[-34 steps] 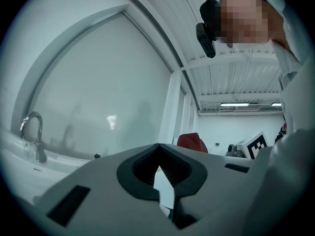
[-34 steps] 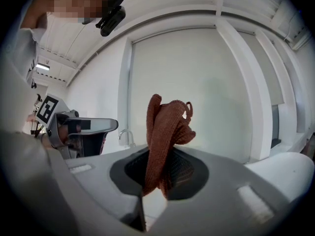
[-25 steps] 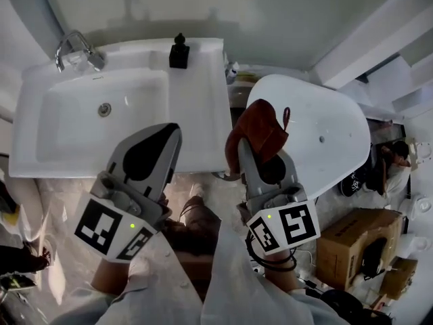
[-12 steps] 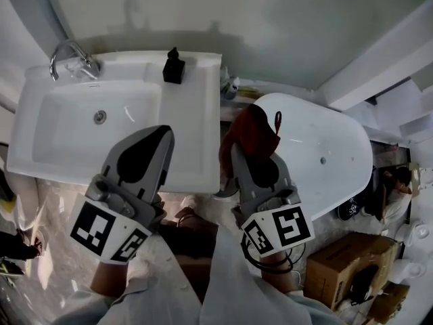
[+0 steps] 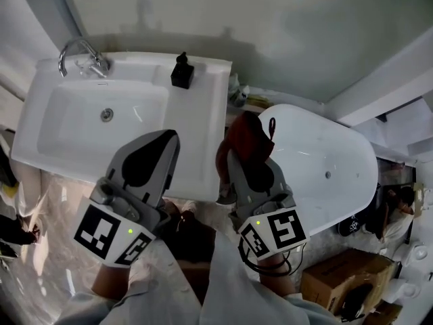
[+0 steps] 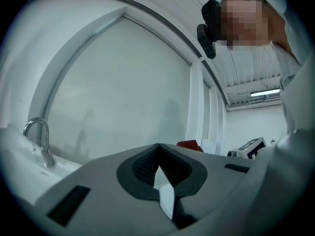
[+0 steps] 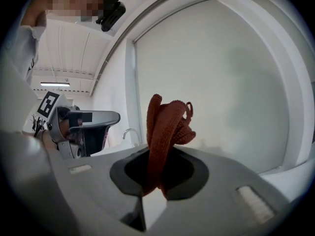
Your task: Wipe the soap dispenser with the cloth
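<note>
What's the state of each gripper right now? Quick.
Left gripper: closed, holding nothing.
Right gripper: closed on the red cloth.

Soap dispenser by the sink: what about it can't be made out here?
Head view: soap dispenser too small and dark; its dirt, label and soap level are unreadable.
Left gripper view: absent, though the tap shows.
Right gripper view: absent; the cloth in the right claw fills the middle.

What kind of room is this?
Probably a bathroom, maybe a showroom one: a white sink with a tap, a black soap dispenser on it, and a white bathtub beside it.
</note>
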The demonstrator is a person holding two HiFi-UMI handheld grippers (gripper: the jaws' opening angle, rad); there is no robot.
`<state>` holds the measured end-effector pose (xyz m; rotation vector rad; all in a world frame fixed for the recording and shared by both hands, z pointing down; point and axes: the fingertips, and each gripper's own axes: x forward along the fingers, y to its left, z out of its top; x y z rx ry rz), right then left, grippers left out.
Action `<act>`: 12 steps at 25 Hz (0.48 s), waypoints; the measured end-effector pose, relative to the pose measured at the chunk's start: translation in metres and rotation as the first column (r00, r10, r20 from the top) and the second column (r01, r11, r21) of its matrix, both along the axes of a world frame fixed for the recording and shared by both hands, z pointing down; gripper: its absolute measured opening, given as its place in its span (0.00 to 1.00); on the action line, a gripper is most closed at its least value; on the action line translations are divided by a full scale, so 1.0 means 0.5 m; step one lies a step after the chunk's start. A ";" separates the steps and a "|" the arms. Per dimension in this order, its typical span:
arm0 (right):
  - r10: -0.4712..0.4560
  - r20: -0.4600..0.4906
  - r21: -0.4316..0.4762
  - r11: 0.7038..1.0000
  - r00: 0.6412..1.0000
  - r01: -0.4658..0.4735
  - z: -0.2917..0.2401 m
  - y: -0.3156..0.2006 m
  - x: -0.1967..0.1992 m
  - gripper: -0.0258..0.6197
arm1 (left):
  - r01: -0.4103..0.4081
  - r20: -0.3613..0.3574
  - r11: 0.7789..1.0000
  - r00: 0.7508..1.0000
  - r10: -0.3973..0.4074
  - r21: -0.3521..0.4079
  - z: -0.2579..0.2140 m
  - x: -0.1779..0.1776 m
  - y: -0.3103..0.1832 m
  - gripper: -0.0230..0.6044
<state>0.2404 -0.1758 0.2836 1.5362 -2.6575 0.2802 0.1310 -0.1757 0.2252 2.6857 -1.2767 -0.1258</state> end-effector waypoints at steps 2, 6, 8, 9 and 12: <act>-0.006 0.004 -0.008 1.000 1.000 0.006 0.005 0.000 -0.008 0.13 | 0.005 -0.006 1.000 1.000 -0.005 -0.006 0.000 -0.004 -0.002 0.04; -0.008 0.001 -0.015 1.000 1.000 0.008 0.012 -0.009 -0.017 0.13 | 0.001 0.003 1.000 1.000 -0.001 0.002 0.000 -0.009 -0.010 0.04; -0.004 -0.004 -0.020 1.000 1.000 0.004 0.014 -0.016 -0.020 0.13 | 0.002 -0.006 1.000 1.000 -0.002 -0.001 0.000 -0.015 -0.016 0.04; -0.001 -0.007 -0.023 1.000 1.000 0.001 0.015 -0.019 -0.022 0.13 | 0.003 -0.008 1.000 1.000 -0.003 -0.004 0.000 -0.019 -0.019 0.04; 0.002 -0.008 -0.027 1.000 1.000 -0.002 0.017 -0.035 -0.036 0.13 | 0.011 0.006 1.000 1.000 -0.011 -0.005 0.001 -0.040 -0.032 0.04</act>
